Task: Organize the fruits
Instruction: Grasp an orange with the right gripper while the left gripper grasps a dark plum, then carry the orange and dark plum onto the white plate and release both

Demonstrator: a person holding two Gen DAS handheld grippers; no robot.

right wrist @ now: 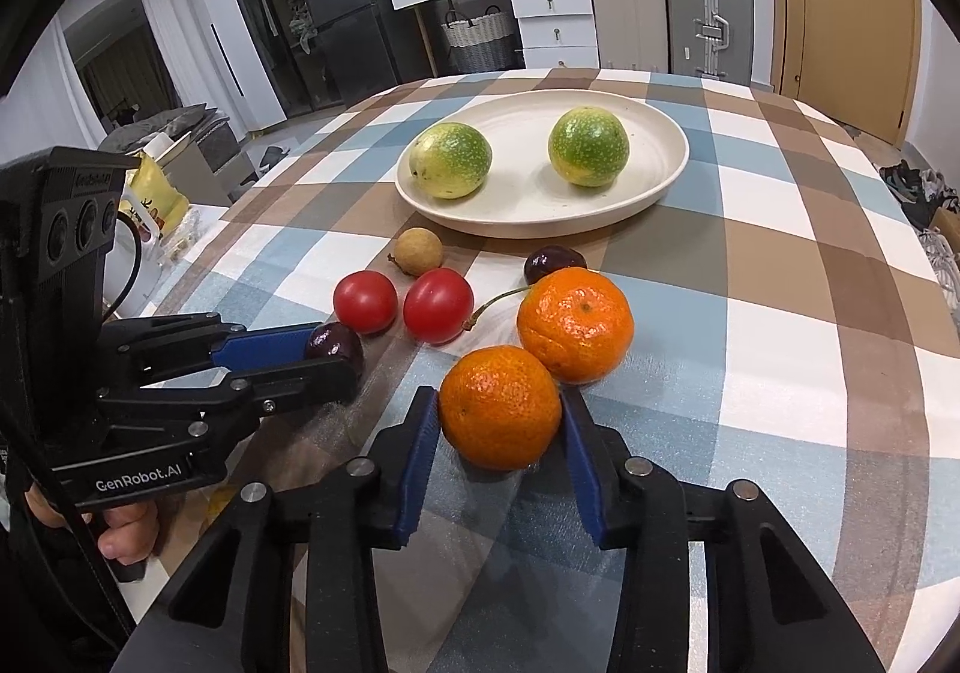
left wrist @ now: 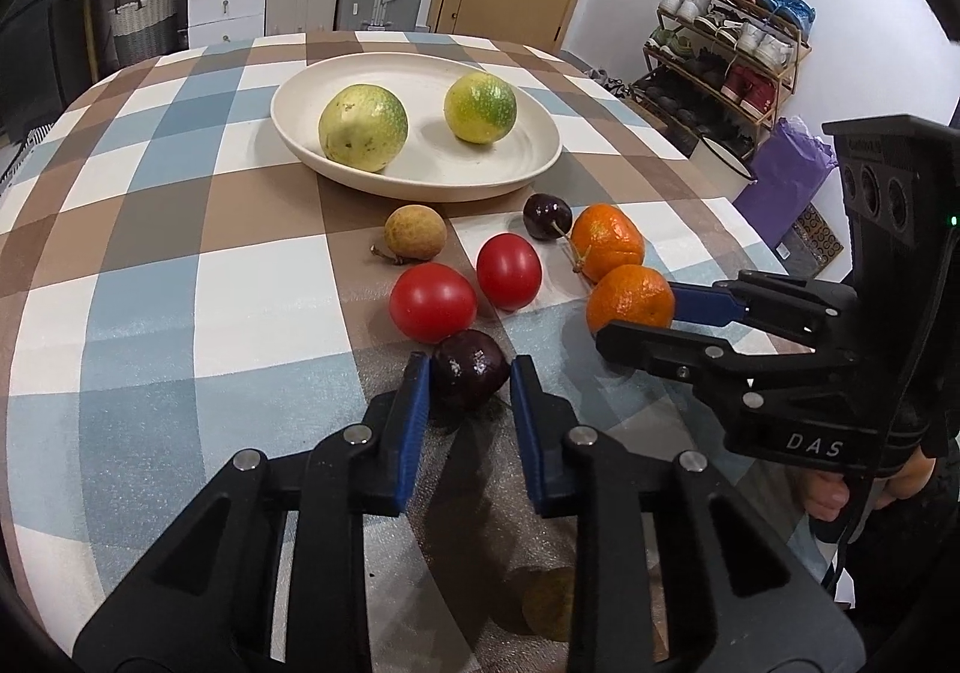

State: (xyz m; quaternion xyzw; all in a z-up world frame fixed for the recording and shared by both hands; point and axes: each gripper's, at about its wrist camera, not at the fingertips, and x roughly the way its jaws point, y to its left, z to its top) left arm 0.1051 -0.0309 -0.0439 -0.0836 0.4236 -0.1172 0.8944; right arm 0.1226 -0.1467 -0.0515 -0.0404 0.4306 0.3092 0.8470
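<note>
On the checked counter [left wrist: 180,265], low in the left wrist view, the left hand-held gripper [left wrist: 470,373] is clamped on a dark cherry [left wrist: 471,376]; its blue pads [left wrist: 414,403] press the fruit from either side just below the middle of the frame. From the right wrist view the same cherry [right wrist: 335,343] shows at the tip of that left hand-held gripper [right wrist: 330,355], at the left of the frame.

At the lower middle of the right wrist view, the right hand-held gripper [right wrist: 498,415] has its jaws closed against the near mandarin [right wrist: 501,406], one blue pad on each flank. In the left wrist view this mandarin [left wrist: 630,298] sits right of centre with the right hand-held gripper [left wrist: 636,319] reaching in from the right edge.

A second mandarin [right wrist: 575,322] touches the first, just above and right of it. A second cherry [right wrist: 552,262] lies just beyond it. Two red tomatoes [right wrist: 399,307] sit side by side between the two grippers, with a small tan longan [right wrist: 419,251] above them. Higher up, a cream plate [right wrist: 660,181] carries two green-yellow round fruits [right wrist: 519,153], well apart from both grippers.
</note>
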